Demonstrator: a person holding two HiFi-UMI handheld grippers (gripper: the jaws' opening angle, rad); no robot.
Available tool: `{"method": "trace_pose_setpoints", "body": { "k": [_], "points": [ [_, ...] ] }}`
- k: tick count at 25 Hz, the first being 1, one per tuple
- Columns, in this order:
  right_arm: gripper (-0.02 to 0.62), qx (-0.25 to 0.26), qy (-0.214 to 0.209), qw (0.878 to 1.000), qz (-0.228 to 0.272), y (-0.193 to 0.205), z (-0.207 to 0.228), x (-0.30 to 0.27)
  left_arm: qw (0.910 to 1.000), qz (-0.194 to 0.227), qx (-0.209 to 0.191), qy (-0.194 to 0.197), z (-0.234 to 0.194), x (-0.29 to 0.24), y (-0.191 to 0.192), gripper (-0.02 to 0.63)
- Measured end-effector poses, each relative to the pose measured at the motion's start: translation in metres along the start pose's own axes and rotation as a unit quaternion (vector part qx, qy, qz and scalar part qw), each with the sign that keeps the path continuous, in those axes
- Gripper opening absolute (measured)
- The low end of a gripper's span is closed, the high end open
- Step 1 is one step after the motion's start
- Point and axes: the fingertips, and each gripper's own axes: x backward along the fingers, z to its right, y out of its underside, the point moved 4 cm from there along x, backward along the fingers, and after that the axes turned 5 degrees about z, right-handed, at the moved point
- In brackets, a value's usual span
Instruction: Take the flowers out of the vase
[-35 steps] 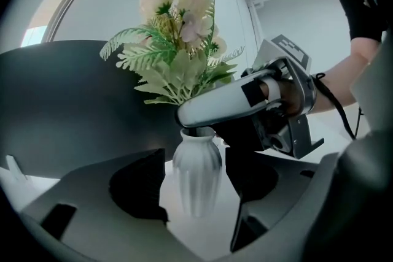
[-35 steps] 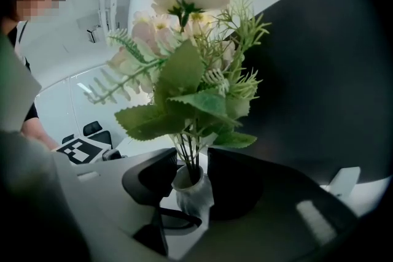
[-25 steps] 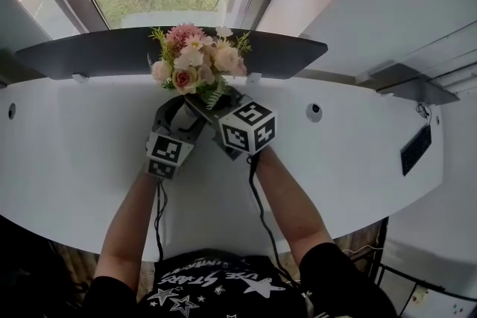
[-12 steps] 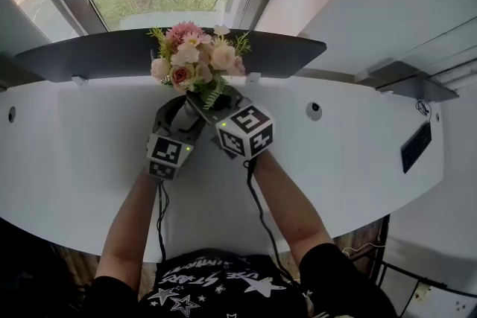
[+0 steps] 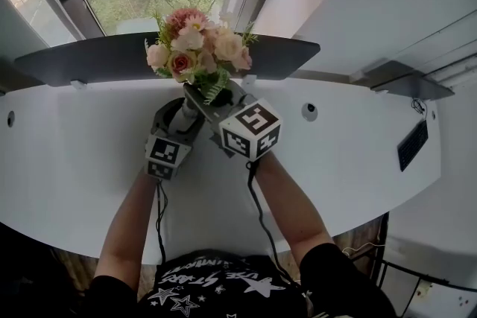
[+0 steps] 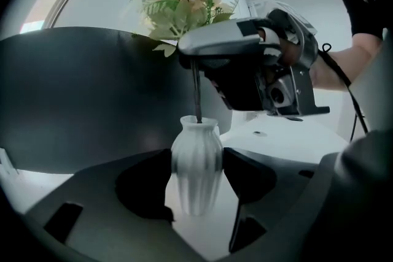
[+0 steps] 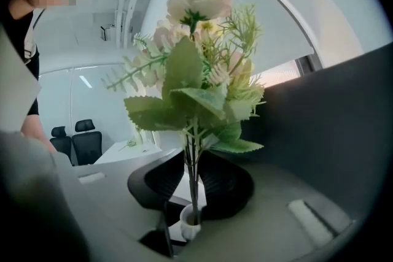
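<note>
A bunch of pink and cream flowers (image 5: 197, 48) with green fern leaves stands above a small white ribbed vase (image 6: 196, 169). My left gripper (image 5: 183, 112) is shut on the vase, its dark pads pressed on both sides of the vase's belly. My right gripper (image 5: 207, 97) comes in from the right above the vase's mouth. Its jaws have just been closing and are shut on the thin stems (image 7: 193, 176). In the left gripper view a dark stem (image 6: 197, 95) still reaches down into the vase's mouth. The vase's mouth (image 7: 190, 221) shows below the right jaws.
The vase stands on a white curved table (image 5: 74, 153). A dark grey screen (image 5: 89, 56) runs along the table's back edge under a window (image 5: 149, 0). A round cable hole (image 5: 310, 112) lies to the right. Office chairs (image 7: 77, 138) stand far behind.
My right gripper has risen with the flowers, so the bunch stands higher and more stem shows above the vase. The left gripper and vase have stayed in place.
</note>
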Motion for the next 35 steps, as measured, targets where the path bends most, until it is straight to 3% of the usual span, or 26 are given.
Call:
{"method": "trace_pose_setpoints", "body": {
  "k": [15,21,35],
  "points": [
    [0.071,0.052,0.015,0.997,0.058,-0.065,-0.026,0.032,0.9997,-0.002,-0.017,0.014,0.009,0.002,-0.002,0.278],
    [0.071,0.067,0.026,0.995,0.073,-0.077,-0.044,0.04,0.9998,0.011,-0.015,-0.003,0.001,0.017,-0.006,0.284],
    [0.064,0.014,0.034,0.999,0.023,-0.078,-0.095,0.069,0.9994,0.03,0.013,-0.006,0.02,0.113,-0.049,0.282]
  ]
}}
